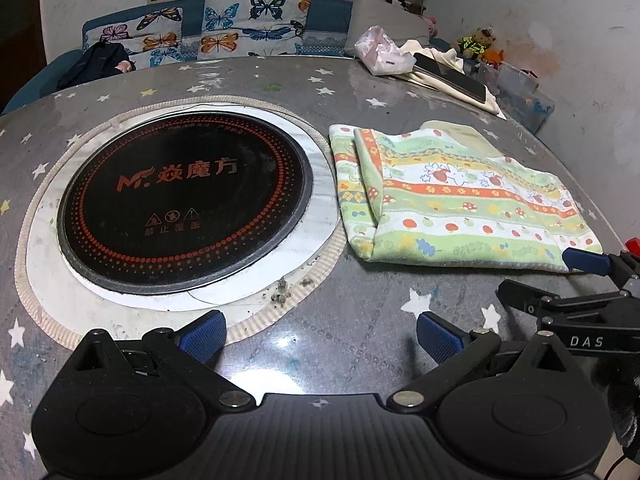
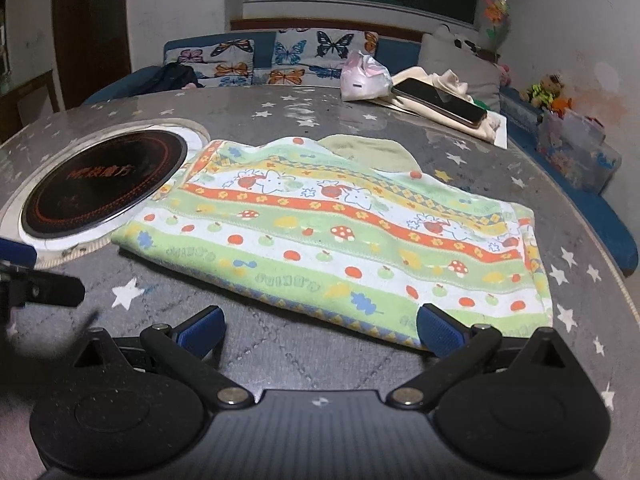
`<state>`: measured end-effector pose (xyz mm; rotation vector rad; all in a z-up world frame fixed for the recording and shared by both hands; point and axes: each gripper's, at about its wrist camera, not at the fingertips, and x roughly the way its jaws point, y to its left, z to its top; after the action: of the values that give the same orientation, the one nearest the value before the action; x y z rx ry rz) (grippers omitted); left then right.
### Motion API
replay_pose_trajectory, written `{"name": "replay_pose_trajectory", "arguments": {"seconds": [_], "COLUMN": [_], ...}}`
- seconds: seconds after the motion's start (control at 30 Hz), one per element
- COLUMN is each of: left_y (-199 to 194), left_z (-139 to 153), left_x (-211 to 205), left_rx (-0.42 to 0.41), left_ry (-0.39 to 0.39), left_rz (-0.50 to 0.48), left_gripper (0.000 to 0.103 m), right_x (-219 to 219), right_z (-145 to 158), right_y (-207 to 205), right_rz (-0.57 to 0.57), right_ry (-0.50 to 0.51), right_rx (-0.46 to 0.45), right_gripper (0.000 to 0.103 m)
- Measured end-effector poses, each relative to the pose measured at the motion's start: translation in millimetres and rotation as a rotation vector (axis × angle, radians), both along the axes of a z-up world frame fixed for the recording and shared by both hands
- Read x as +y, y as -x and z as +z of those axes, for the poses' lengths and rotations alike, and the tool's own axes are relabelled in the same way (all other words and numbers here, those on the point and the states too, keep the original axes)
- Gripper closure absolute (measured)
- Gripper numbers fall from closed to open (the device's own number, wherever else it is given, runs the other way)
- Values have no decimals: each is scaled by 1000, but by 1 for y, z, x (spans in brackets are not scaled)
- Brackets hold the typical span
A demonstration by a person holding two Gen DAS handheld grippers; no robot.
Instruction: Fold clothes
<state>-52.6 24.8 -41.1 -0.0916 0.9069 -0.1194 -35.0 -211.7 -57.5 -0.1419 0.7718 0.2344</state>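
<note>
Round induction cooktop (image 1: 184, 200), set into the star-printed grey table (image 1: 352, 344), printed in orange "Mr. 焱魔方" above three warning symbols and "禁止覆盖". The arm of the right gripper (image 2: 320, 330), seen in the left wrist view, bears the letters "DAS". Folded patterned garment (image 2: 340, 236), striped with mushrooms, apples and rabbits, lies flat on the table just right of the cooktop, its left edge overlapping the white surround; the long axis runs left to right, slanting toward the near right. Left gripper (image 1: 320, 336): jaws wide apart over bare table, holding nothing. Right gripper: jaws wide, its right finger touching the garment's near edge. Beyond: smartphone (image 2: 440, 102) on cream cloth, pink plastic bag (image 2: 364, 76), butterfly-print cushions (image 2: 304, 56).
</note>
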Motion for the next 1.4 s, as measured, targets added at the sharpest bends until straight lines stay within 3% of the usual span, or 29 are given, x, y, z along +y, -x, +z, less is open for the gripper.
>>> {"name": "replay_pose_trajectory", "arguments": {"seconds": [0.6,0.87,1.4], "left_y": [-2,-2,-5], "left_z": [0,-1,0], "left_x": [-5,-7,-13], "left_rx": [9,14,40], "left_ry": [-25,-37,-69], "left_rz": [16,22,40], "left_gripper": [0,0,0], "right_x": [0,-11,-19], "right_z": [-1,8,23], "right_y": [3,1,13], "right_rz": [-6,-13,-10], "right_ry": [-5,-79,-81], "right_rx": [-34,-13,-60], "right_gripper": [0,0,0]}}
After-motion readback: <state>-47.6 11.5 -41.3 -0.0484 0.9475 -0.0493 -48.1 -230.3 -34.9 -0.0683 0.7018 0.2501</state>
